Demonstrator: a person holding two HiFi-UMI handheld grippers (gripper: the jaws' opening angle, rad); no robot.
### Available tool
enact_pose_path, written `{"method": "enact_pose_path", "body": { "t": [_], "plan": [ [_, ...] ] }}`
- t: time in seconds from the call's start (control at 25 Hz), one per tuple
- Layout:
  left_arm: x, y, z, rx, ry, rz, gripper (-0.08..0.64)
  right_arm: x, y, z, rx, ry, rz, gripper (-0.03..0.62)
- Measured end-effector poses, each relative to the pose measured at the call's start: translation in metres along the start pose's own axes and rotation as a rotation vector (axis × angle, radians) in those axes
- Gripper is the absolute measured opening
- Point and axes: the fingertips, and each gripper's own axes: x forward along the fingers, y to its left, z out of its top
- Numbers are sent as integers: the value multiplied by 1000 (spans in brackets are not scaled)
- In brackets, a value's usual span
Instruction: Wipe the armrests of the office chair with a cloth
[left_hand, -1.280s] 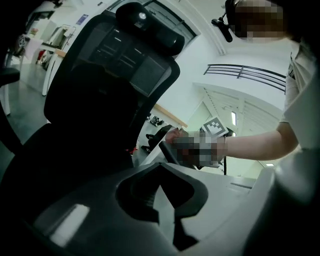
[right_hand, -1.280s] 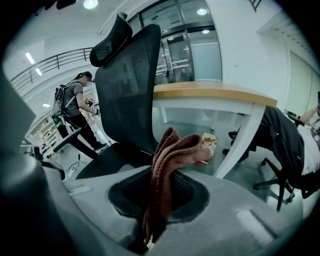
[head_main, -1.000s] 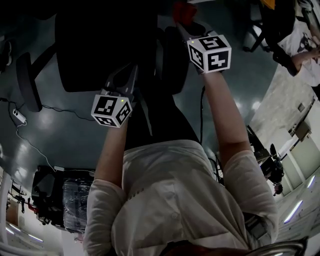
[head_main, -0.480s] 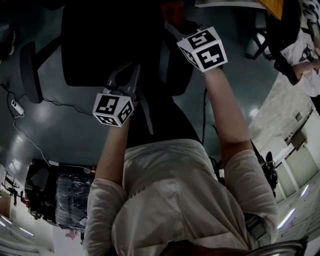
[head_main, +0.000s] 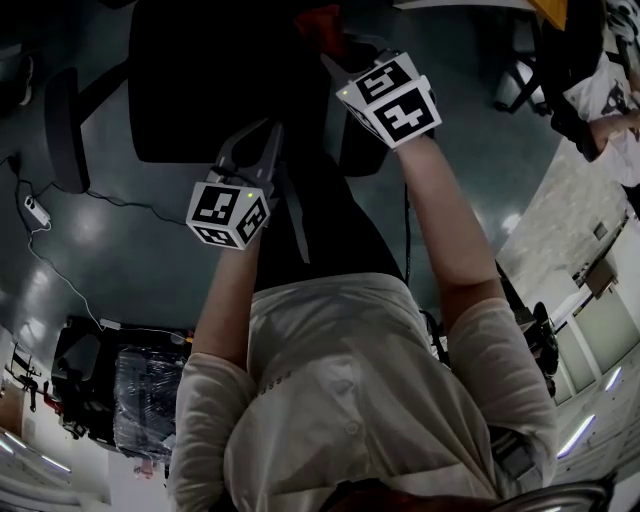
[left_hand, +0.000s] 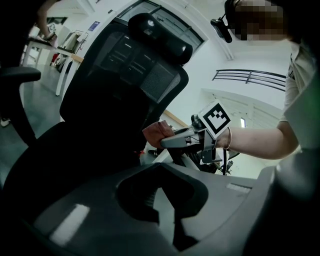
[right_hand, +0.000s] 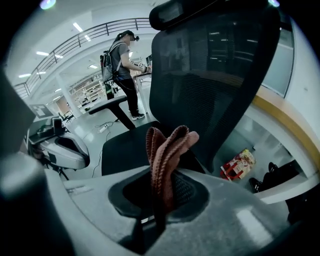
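The black office chair (head_main: 210, 90) stands in front of me, its mesh back (right_hand: 215, 75) tall in the right gripper view. My right gripper (head_main: 335, 50) is shut on a folded red-brown cloth (right_hand: 167, 145), held at the chair's right side over the right armrest (head_main: 360, 145). Whether the cloth touches the armrest is hidden. The left gripper view also shows the cloth (left_hand: 157, 132), in front of the backrest. My left gripper (head_main: 252, 150) hovers by the seat's front edge, its jaws together with nothing in them. The left armrest (head_main: 60, 130) is free.
A cable and a power strip (head_main: 35, 232) lie on the floor to the left. A plastic-wrapped item (head_main: 150, 400) stands lower left. A red bag (right_hand: 239, 164) lies on the floor behind the chair. A person (right_hand: 122, 65) stands at a distant desk.
My right gripper has moved left and a little forward with the cloth, along the right armrest. My left gripper has stayed almost where it was.
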Motion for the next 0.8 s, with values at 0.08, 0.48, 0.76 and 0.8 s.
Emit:
{"method": "enact_pose_path", "body": {
  "t": [0.08,0.48,0.76,0.8],
  "plan": [
    [-7,-1,-4,1,-2,-2,17,2,13,-10,-29,43,8,48],
    [-45,-5,-20,26,9,-41,17,-10,60,-47,-2,95,-26,48],
    [-76,-1,-32,62,32,-74,17,-17,95,-70,41,119,-69,48],
    [-80,-1,-33,67,35,-80,17,-18,100,-74,49,121,-76,48]
  ]
}}
